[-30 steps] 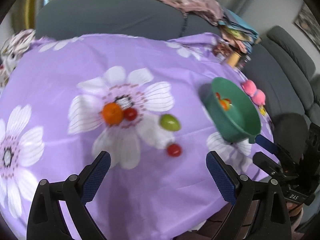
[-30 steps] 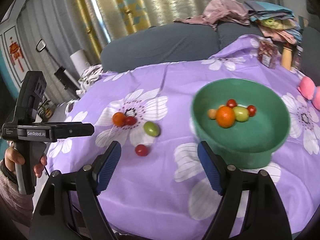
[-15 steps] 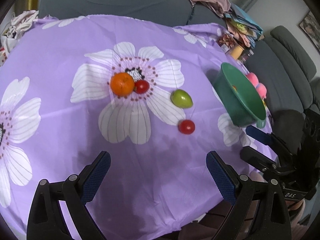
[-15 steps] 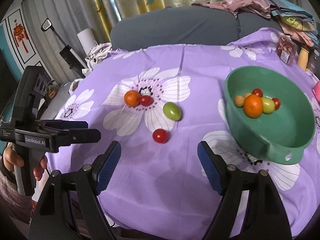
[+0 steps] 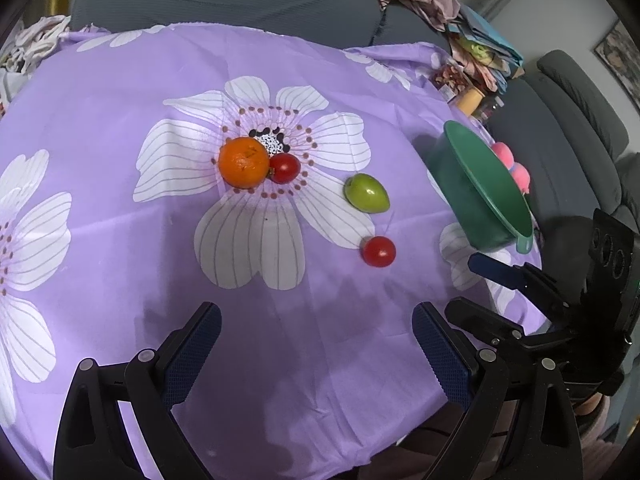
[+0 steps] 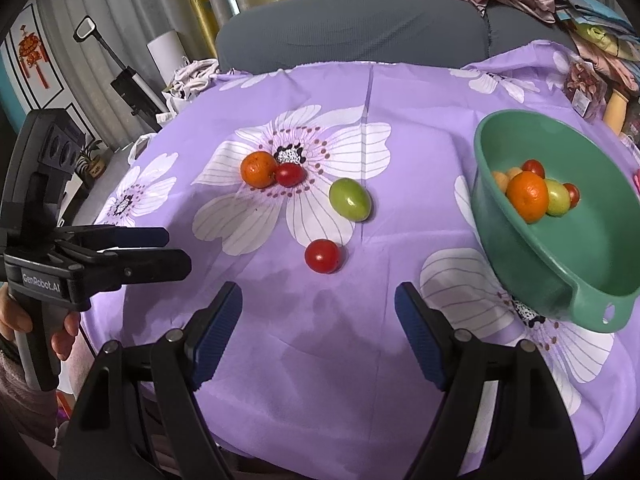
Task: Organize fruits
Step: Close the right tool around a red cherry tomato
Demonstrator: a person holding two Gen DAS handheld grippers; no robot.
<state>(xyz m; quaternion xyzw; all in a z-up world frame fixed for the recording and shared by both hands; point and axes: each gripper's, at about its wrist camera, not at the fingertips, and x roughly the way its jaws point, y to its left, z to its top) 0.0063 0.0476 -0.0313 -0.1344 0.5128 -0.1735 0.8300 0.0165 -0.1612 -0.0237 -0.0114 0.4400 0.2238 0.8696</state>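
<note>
Clearly the deep green plastic bowl [image 6: 560, 236] serves as the collecting place — it already holds an orange, tomatoes and a green fruit. Four pieces lie loose on the purple flowered tablecloth [image 6: 320, 360]: a round orange [image 6: 259, 169] touching a red cherry tomato [image 6: 290, 174], a green oval fruit [image 6: 349, 199] apart, and a second small red tomato [image 6: 322, 256] nearest the right gripper [image 6: 318, 316]. Both it and the left gripper [image 5: 316, 344] stand wide open and empty — nothing blocks the way.

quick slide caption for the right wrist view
Open right gripper above a purple floral cloth, facing a red tomato; green bowl holds fruit.
</note>
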